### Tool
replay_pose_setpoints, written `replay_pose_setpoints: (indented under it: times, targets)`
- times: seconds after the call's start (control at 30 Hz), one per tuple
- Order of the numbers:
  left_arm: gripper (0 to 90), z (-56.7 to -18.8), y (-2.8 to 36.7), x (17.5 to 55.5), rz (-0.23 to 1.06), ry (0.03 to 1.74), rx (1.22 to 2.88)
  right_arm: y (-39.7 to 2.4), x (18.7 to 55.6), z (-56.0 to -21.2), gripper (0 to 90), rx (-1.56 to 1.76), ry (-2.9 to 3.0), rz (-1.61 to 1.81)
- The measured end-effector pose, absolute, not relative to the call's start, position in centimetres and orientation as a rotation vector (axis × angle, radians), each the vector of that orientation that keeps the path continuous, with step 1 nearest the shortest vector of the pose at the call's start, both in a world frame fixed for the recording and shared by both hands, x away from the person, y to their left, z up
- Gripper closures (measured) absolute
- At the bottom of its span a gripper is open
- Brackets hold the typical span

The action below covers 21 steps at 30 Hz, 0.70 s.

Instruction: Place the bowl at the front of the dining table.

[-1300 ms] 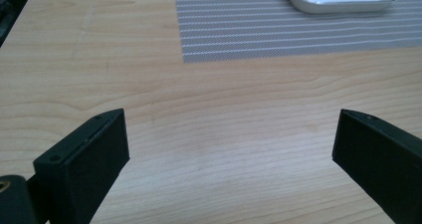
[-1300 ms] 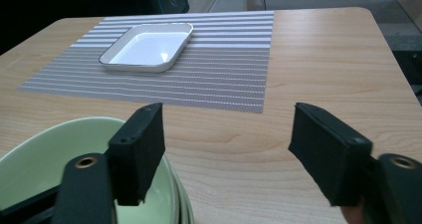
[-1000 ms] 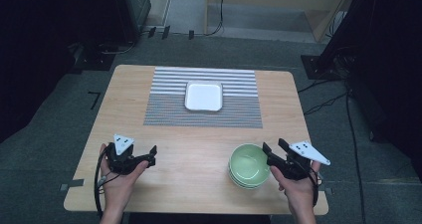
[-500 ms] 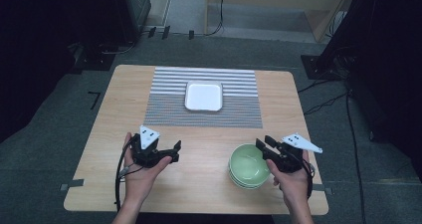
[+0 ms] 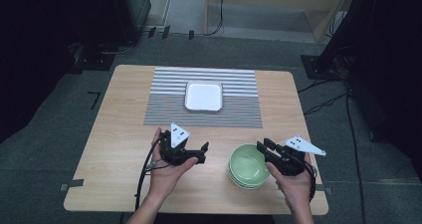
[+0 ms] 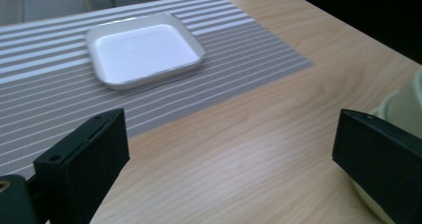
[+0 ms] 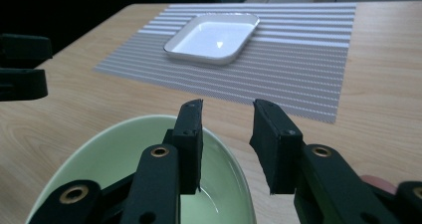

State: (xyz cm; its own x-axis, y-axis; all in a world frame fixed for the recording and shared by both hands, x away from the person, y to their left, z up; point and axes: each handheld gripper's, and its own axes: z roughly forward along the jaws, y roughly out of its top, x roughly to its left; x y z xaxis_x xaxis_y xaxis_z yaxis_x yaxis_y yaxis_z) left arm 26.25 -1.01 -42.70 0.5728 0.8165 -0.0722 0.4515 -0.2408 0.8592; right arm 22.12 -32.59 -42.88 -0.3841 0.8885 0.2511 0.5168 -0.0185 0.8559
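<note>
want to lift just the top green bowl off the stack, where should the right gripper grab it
Grip the top bowl by its thin rim on the right gripper's side, one jaw inside, one outside. The nested bowls hide its lower wall, and the jaws already straddle that rim.

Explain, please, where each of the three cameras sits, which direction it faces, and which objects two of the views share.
High view: above the person's side, facing forward and down on the wooden table; both hands, left gripper and right gripper show.
Left gripper view: rides the left gripper, jaws wide apart, facing the white square plate.
Right gripper view: rides the right gripper, above the green bowl's rim.
Shared: plate, striped grey placemat, bowl.
</note>
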Motion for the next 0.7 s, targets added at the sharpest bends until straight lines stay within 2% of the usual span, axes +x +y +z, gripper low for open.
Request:
replay_pose_setpoints:
  times: [0.3,0.53,0.57,0.7]
  targets:
    - [1.1,-42.7,-3.5,25.3,0.428,0.955,1.895,-32.7,22.0,-43.6,70.0,1.516,1.940,1.309]
    - [1.3,-42.8,-4.5,24.7,0.419,0.933,1.920,-32.6,22.1,-43.9,79.3,1.524,1.963,1.294]
    - [5.0,-42.9,-4.7,24.6,0.420,0.932,1.919,-32.7,22.1,-43.9,81.6,1.515,1.962,1.294]
    - [5.9,-43.1,-5.6,24.1,0.392,0.905,1.938,-32.8,21.7,-43.7,87.8,1.453,1.952,1.299]
